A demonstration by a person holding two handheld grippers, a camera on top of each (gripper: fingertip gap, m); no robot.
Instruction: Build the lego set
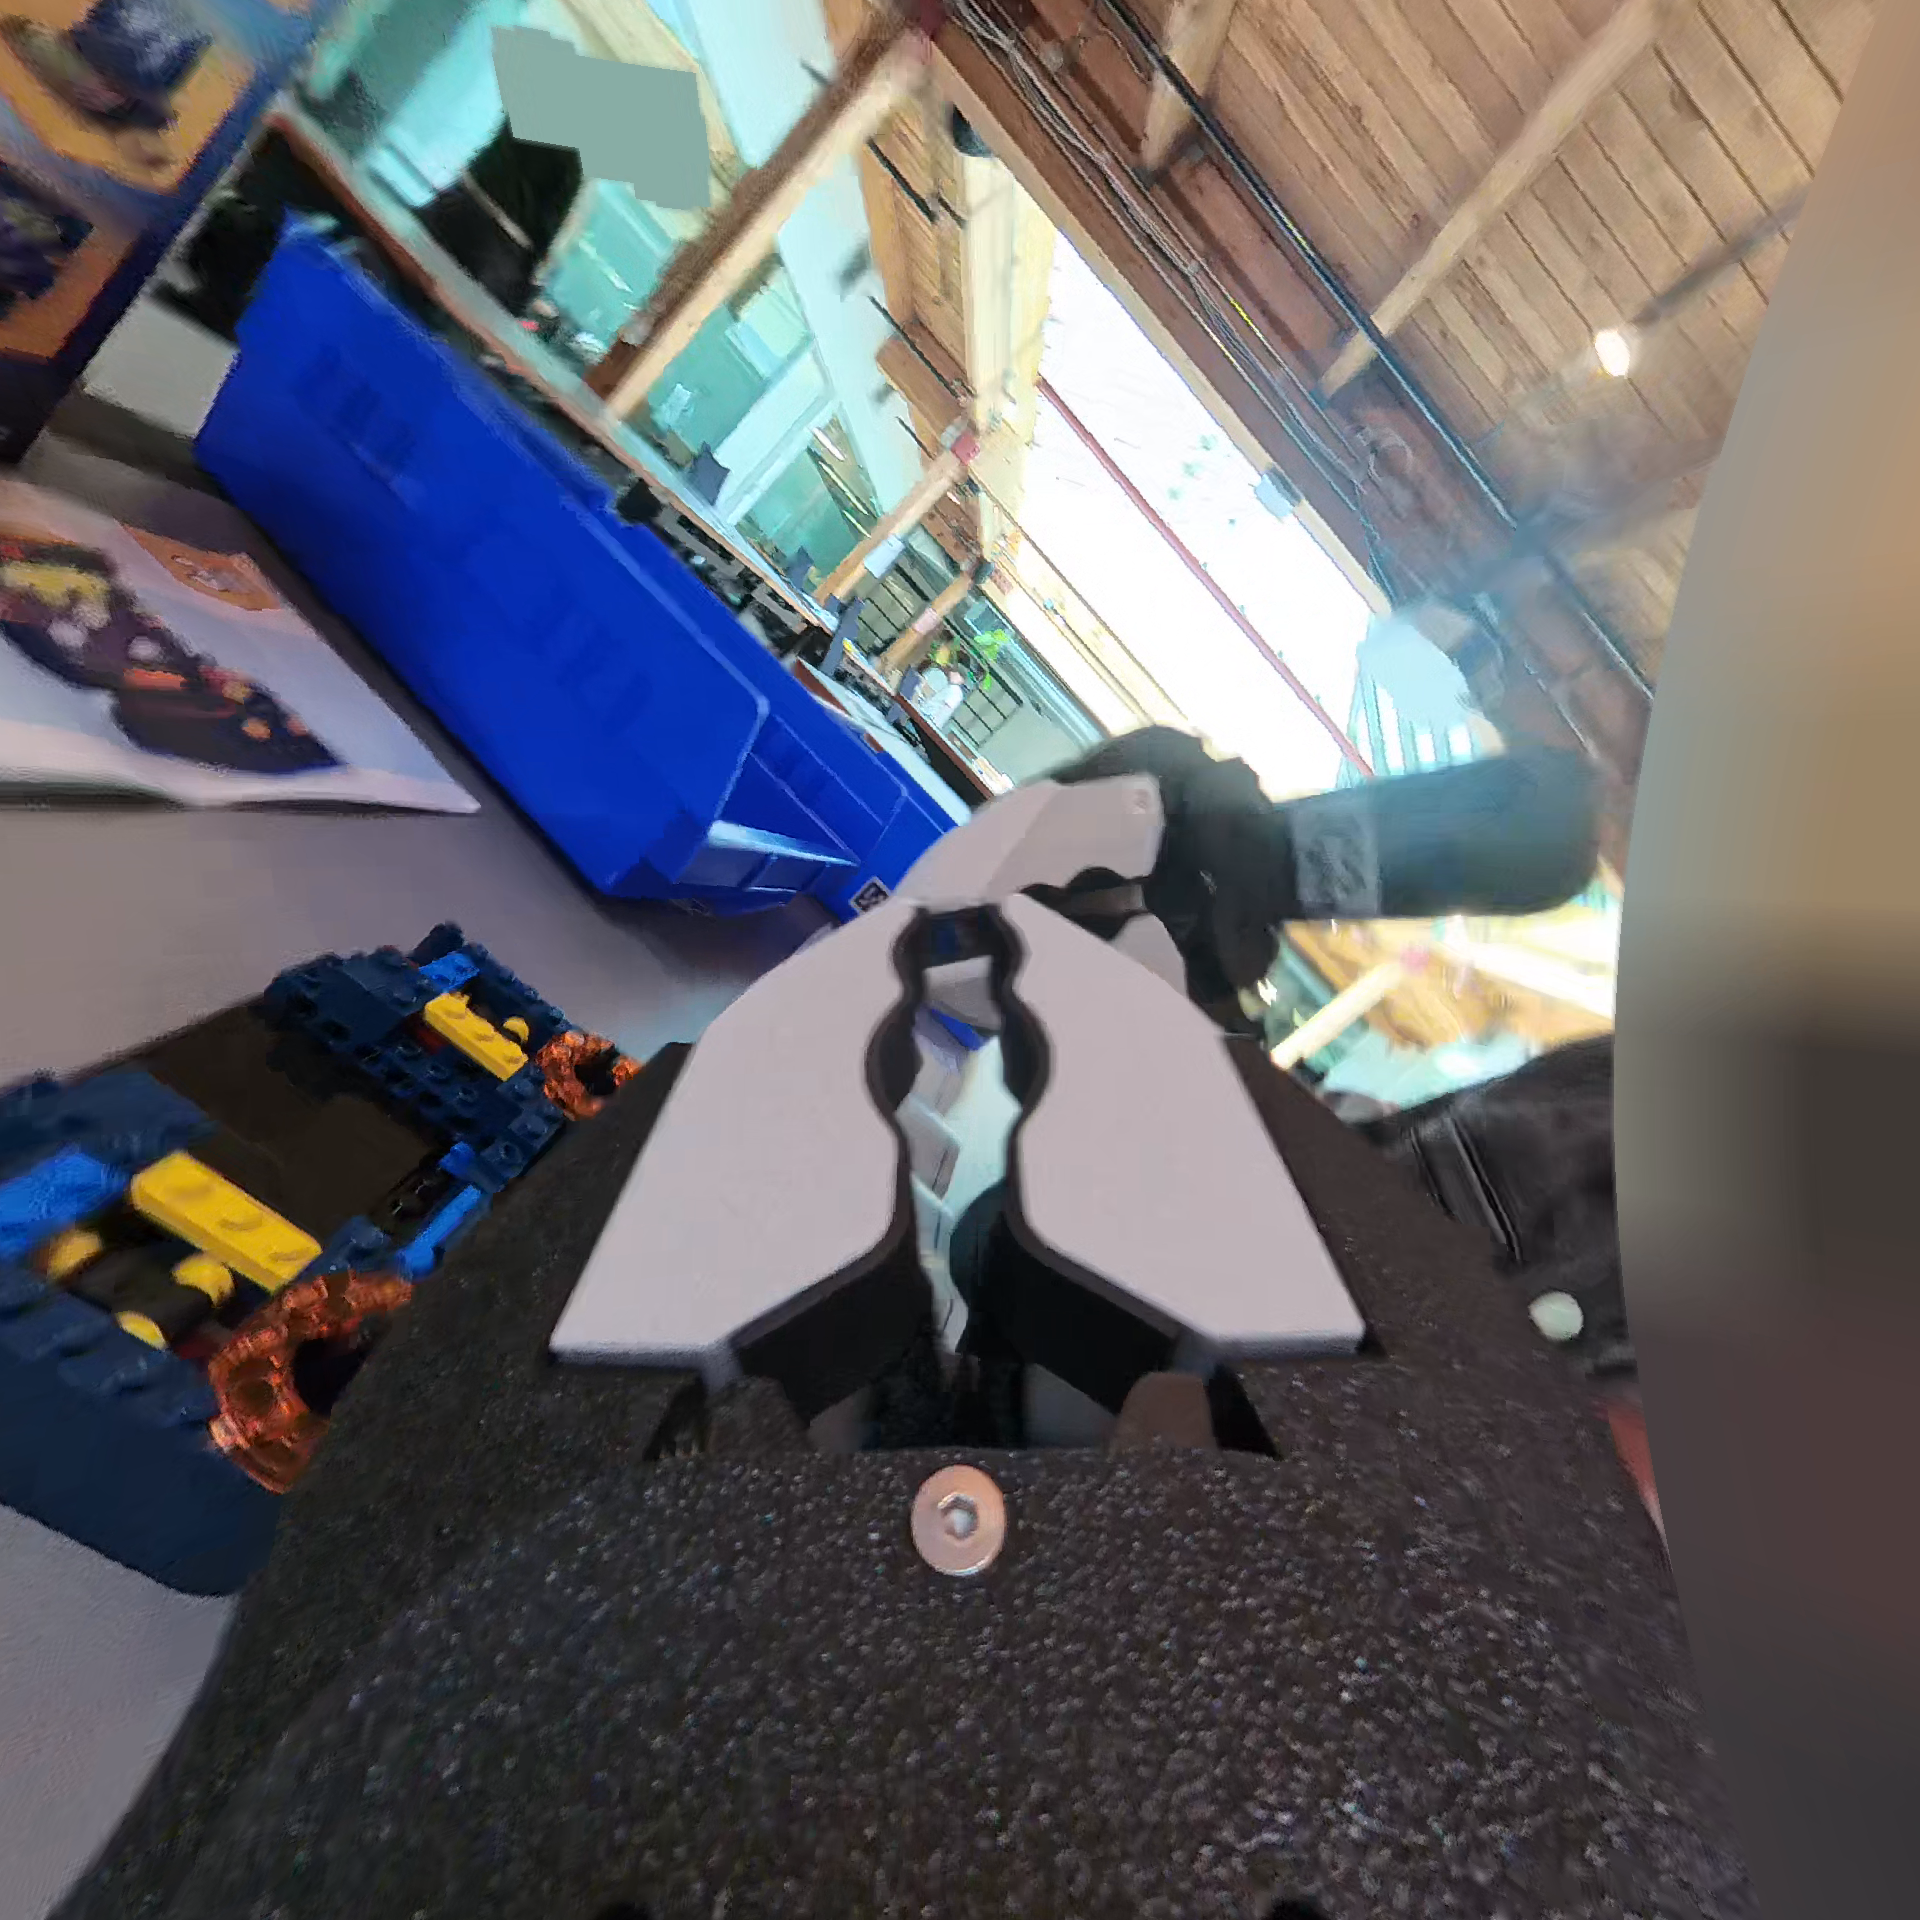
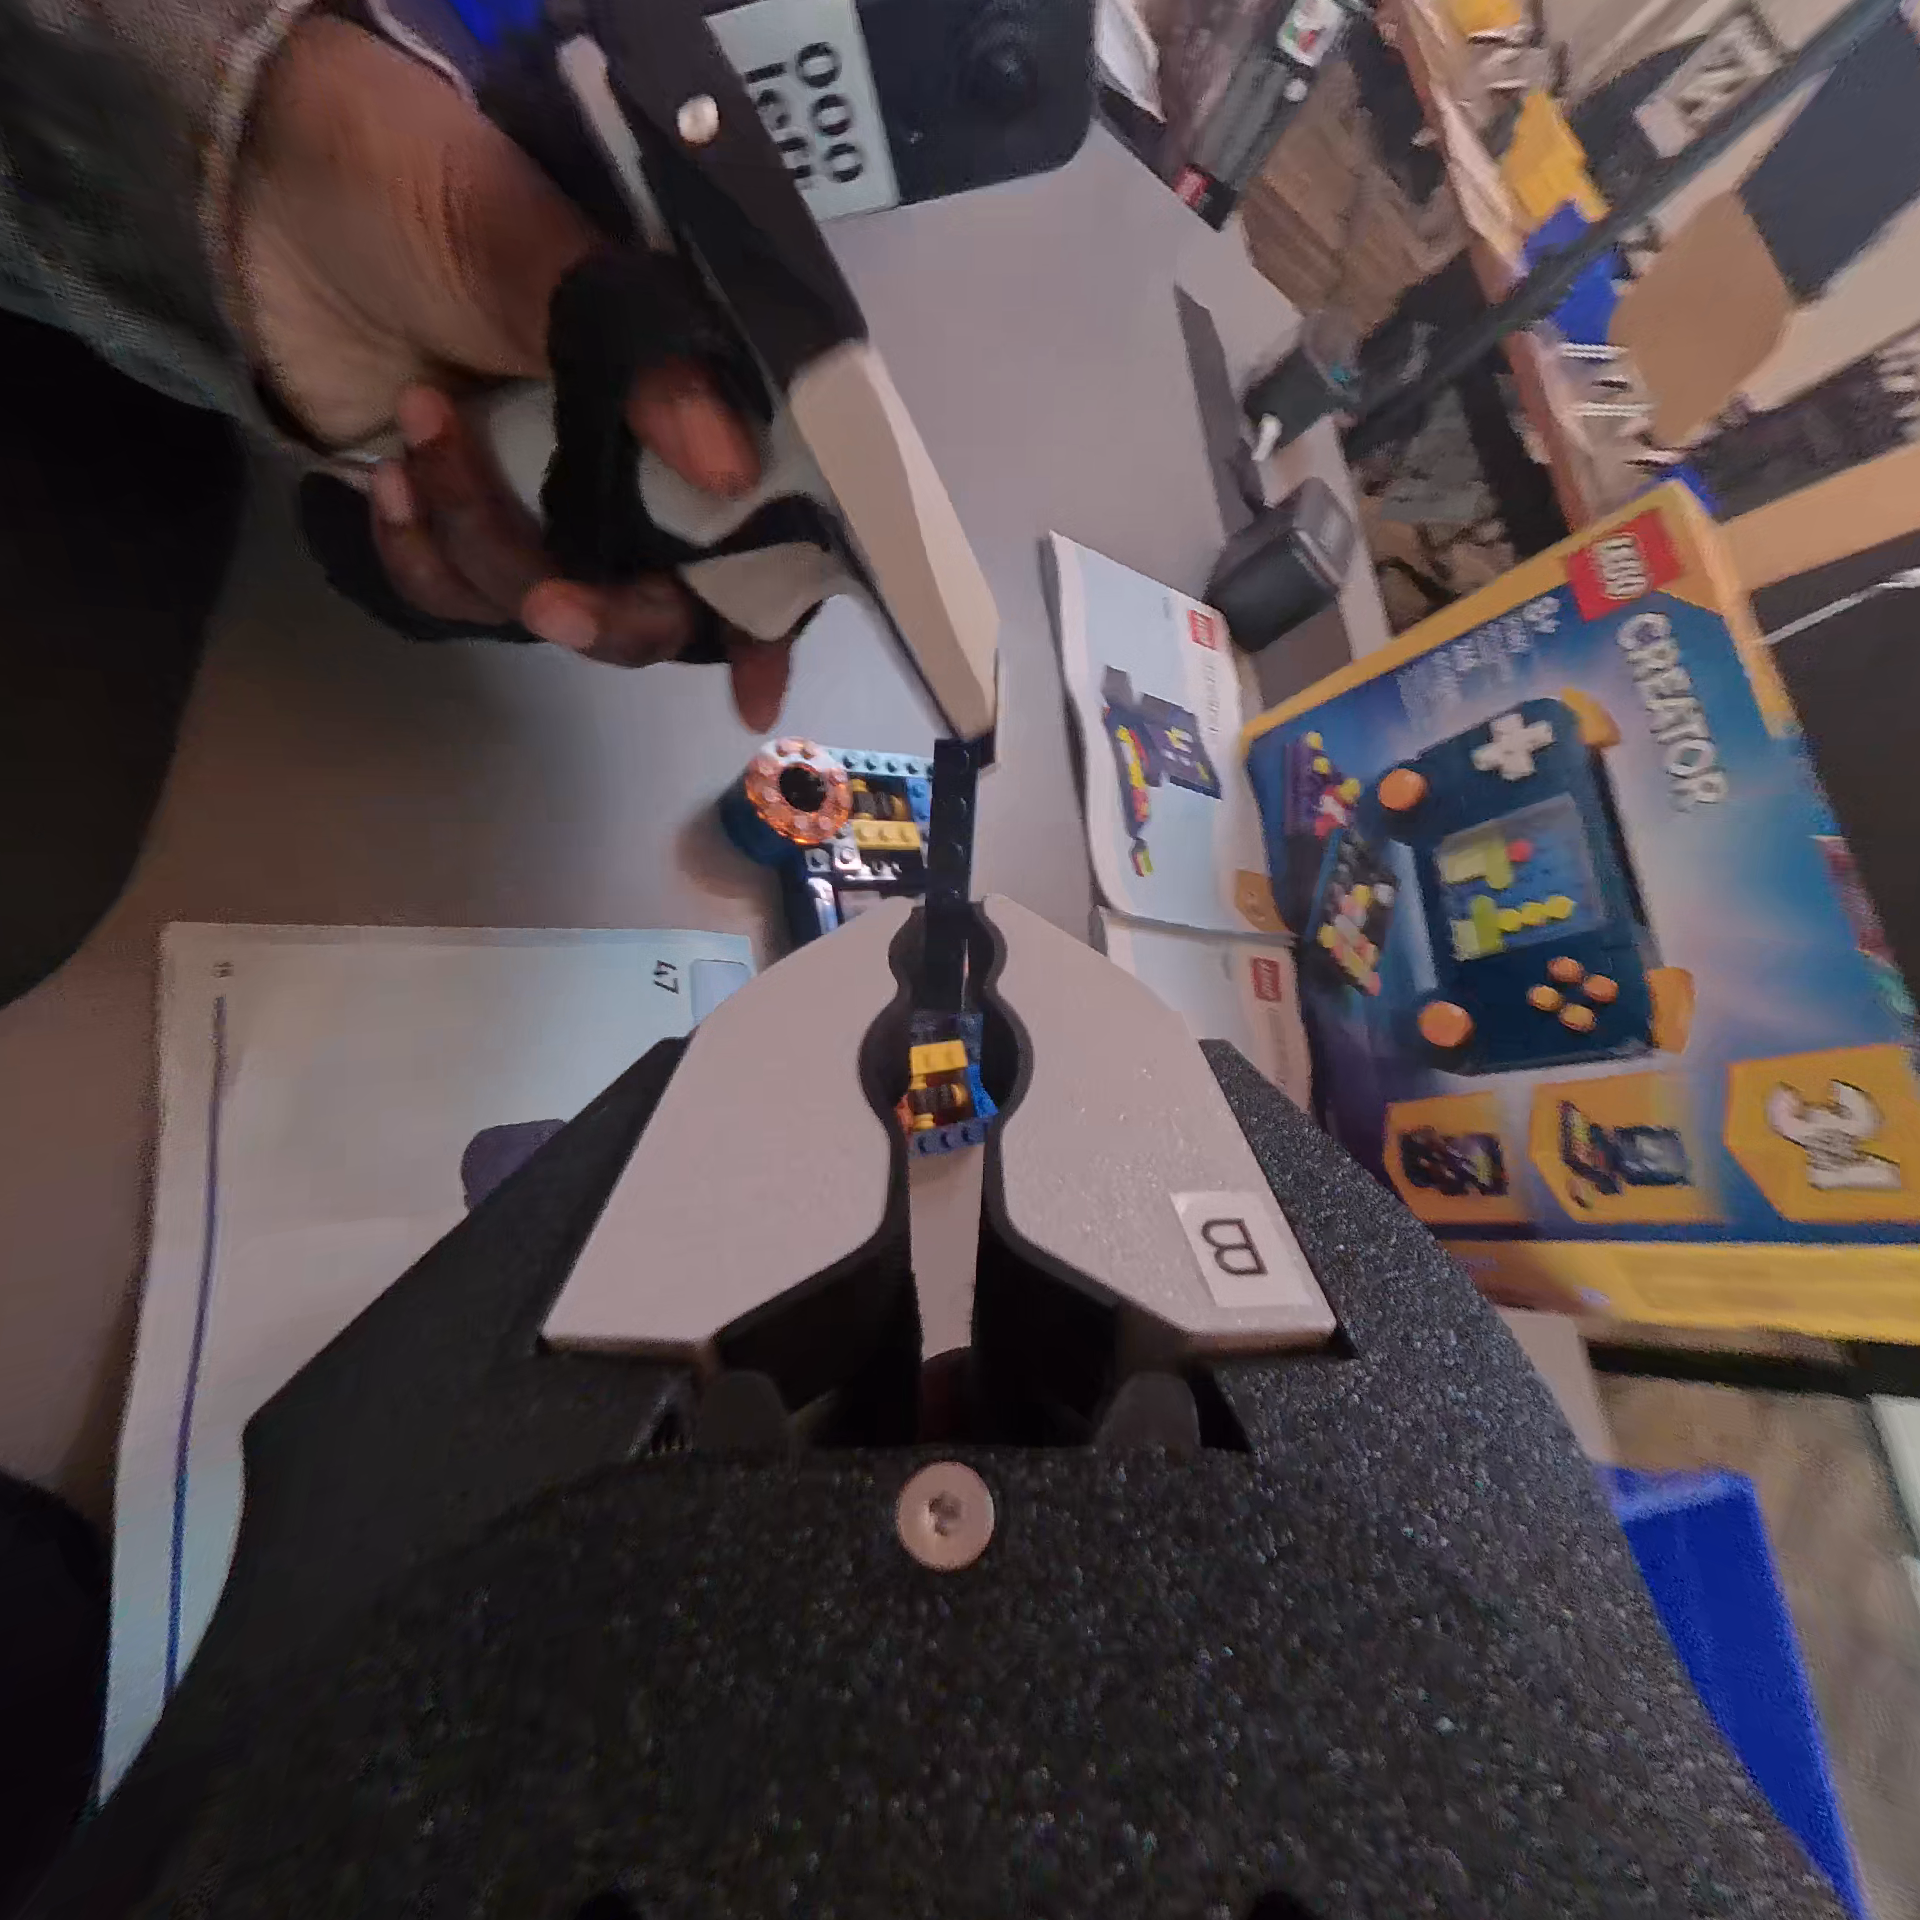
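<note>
In the right wrist view my right gripper (image 2: pixel 953 914) is shut on a long dark plate (image 2: pixel 951 831) and grips it across its width near the lower end. The plate stands above a partly built brick model (image 2: pixel 831 831) of blue, yellow and clear orange pieces on the grey table. My left gripper (image 2: pixel 971 717), held by a hand (image 2: pixel 416 312), comes in from the upper left with its tip at the plate's far end. In the left wrist view its fingertips (image 1: pixel 956 920) stand a little apart, the right gripper (image 1: pixel 1049 842) just beyond. The model (image 1: pixel 343 1091) lies at lower left.
A blue bin (image 1: pixel 499 623) stands behind the model. A printed toy box (image 2: pixel 1558 935) lies at the right, with a booklet (image 2: pixel 1143 748) beside it. An open instruction page (image 2: pixel 416 1039) lies at front left. Shelves with boxes fill the far right. The grippers are tip to tip, or close to it.
</note>
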